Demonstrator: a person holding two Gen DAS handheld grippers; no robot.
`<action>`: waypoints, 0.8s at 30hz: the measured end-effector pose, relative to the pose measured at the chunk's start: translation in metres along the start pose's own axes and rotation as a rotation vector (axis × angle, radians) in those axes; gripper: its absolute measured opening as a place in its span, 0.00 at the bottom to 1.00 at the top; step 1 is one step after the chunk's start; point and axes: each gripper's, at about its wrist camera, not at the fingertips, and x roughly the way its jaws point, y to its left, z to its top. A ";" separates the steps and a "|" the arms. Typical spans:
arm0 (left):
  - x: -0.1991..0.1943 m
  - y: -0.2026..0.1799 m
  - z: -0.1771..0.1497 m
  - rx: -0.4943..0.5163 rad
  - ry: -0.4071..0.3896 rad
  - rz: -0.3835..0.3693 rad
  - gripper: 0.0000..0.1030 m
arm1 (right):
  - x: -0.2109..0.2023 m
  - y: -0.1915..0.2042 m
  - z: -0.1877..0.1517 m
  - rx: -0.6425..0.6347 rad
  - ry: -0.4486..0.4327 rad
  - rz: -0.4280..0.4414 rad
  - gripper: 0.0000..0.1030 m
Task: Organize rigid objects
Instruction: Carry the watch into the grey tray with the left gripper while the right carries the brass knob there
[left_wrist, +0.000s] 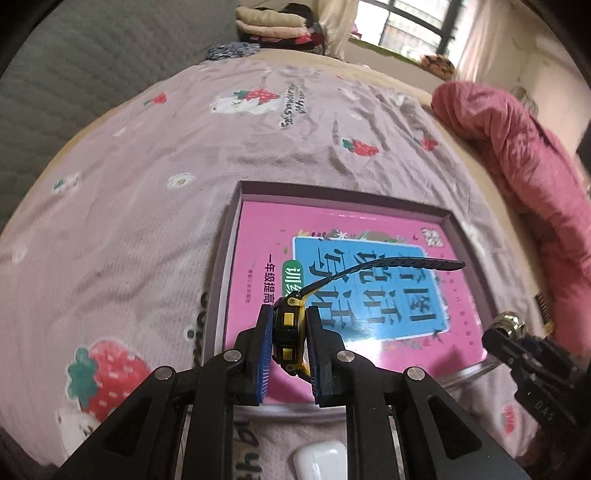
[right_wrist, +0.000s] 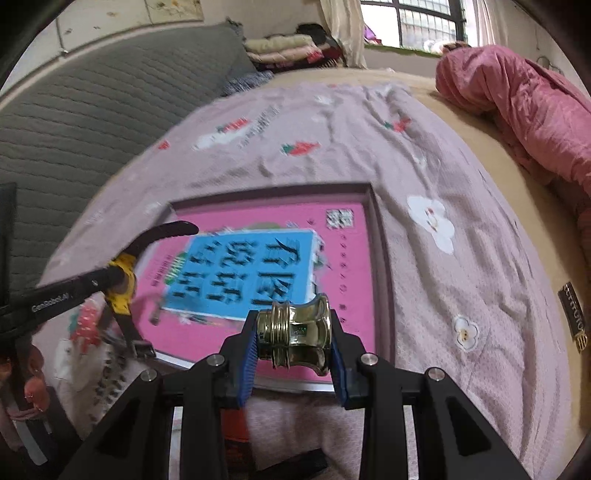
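My left gripper (left_wrist: 290, 339) is shut on a black and yellow wristwatch (left_wrist: 288, 328); its strap curls out over a shallow purple box (left_wrist: 236, 206) on the bed. A pink and blue book (left_wrist: 369, 280) lies flat inside that box. My right gripper (right_wrist: 293, 341) is shut on a shiny brass fitting (right_wrist: 295, 334), held over the book (right_wrist: 258, 266) near the box's front edge (right_wrist: 378, 266). In the right wrist view the watch (right_wrist: 122, 280) and the left gripper's arm hang at the left. In the left wrist view the brass fitting (left_wrist: 511, 325) shows at the right.
The box sits on a pink strawberry-print blanket (left_wrist: 147, 184). A white earbud case (left_wrist: 321, 461) lies on the blanket below my left gripper. A pink padded coat (right_wrist: 517, 110) lies at the right, a grey quilted headboard (right_wrist: 92, 122) at the left, and folded clothes (right_wrist: 284, 48) at the back.
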 end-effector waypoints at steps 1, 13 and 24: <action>0.004 -0.001 -0.001 0.015 -0.002 0.010 0.17 | 0.003 -0.001 0.000 -0.001 0.007 -0.010 0.33; 0.025 0.002 -0.022 0.087 -0.001 0.096 0.17 | 0.031 0.008 -0.014 -0.160 0.077 -0.190 0.33; 0.023 0.018 -0.023 0.012 0.006 0.077 0.20 | 0.027 -0.006 -0.017 -0.096 0.075 -0.171 0.33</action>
